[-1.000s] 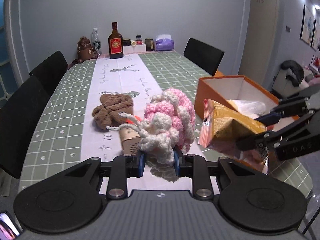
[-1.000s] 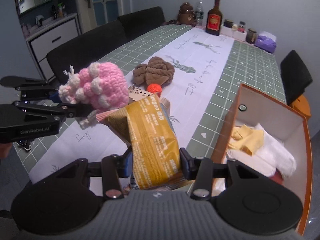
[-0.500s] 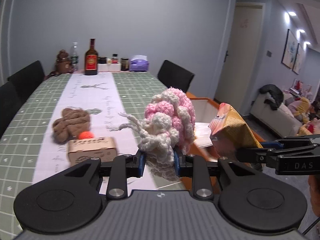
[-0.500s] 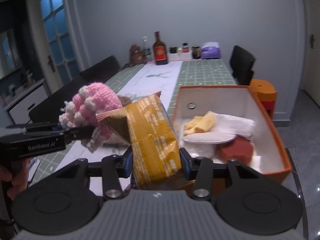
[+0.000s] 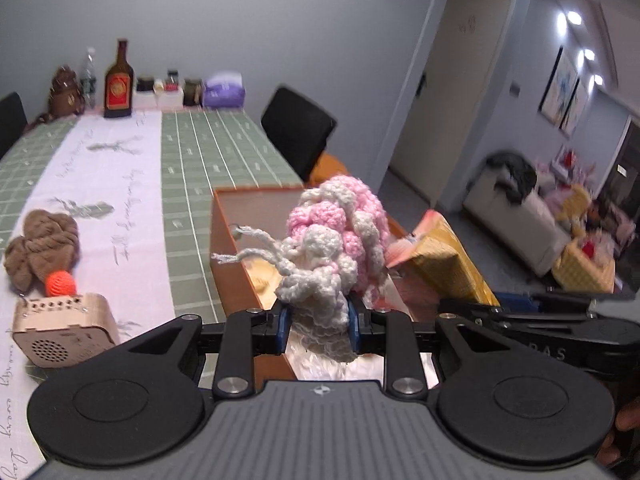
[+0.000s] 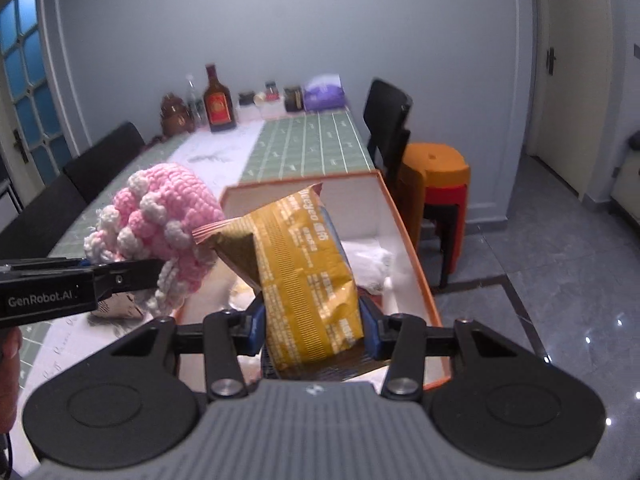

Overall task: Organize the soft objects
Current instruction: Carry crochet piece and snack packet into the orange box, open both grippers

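Observation:
My left gripper (image 5: 318, 326) is shut on a pink and white crocheted piece (image 5: 340, 240), which hangs over the orange box (image 5: 232, 264). My right gripper (image 6: 312, 330) is shut on a yellow snack packet (image 6: 304, 276), also held above the orange box (image 6: 404, 240). The crocheted piece (image 6: 160, 220) sits just left of the packet in the right wrist view, and the packet (image 5: 448, 260) shows right of it in the left wrist view. White and yellow soft items (image 6: 368, 260) lie inside the box.
On the table runner (image 5: 80, 184) lie a brown knitted piece (image 5: 40, 248), an orange crocheted ball (image 5: 60, 284) and a small wooden speaker box (image 5: 60, 332). Bottles and jars (image 5: 118, 80) stand at the far end. A black chair (image 6: 388, 120) and stacked stools (image 6: 436, 184) stand right.
Both grippers have swung right from over the table runner to above the orange box, each still carrying its item. The right gripper has rolled, so the box now lies straight ahead.

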`<state>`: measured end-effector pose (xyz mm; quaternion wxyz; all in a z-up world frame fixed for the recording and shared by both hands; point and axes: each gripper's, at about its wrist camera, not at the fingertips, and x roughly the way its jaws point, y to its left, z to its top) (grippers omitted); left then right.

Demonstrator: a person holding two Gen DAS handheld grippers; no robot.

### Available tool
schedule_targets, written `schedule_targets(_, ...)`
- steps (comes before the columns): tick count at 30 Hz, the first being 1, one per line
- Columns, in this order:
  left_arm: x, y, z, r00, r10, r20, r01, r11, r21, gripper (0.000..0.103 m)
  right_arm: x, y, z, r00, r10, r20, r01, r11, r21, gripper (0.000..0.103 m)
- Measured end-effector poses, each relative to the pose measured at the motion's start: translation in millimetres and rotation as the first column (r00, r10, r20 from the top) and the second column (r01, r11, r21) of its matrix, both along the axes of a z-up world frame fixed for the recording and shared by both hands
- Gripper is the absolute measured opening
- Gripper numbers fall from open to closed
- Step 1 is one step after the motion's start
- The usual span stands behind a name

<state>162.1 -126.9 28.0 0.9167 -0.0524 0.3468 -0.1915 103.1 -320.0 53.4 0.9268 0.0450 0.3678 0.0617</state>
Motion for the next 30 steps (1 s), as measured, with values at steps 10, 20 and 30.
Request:
schedule_targets(10, 35.5, -55.0, -33.1, 0.962, -0.168, -0.214, 0.217, 0.949, 0.230, 0.031, 61.4, -17.9, -38.1, 0.954, 0.080, -0.290, -0.104, 0.992, -0.070, 0.040)
schedule_targets(20, 43.7, -76.9, -52.2, 0.925, -0.214, -0.314, 0.317, 0.890, 0.327, 0.033, 81.2, -0.7, -73.2, 0.902, 0.134, -0.412, -0.216, 0.963, -0.160, 0.029)
schedule_targets(30, 24.9, -74.1, -48.2, 0.905, -0.292, -0.309, 0.388, 0.865, 0.317, 0.063, 70.5, 7.5, -66.3, 0.909, 0.163, -0.385, -0.260, 0.941, -0.216, 0.046)
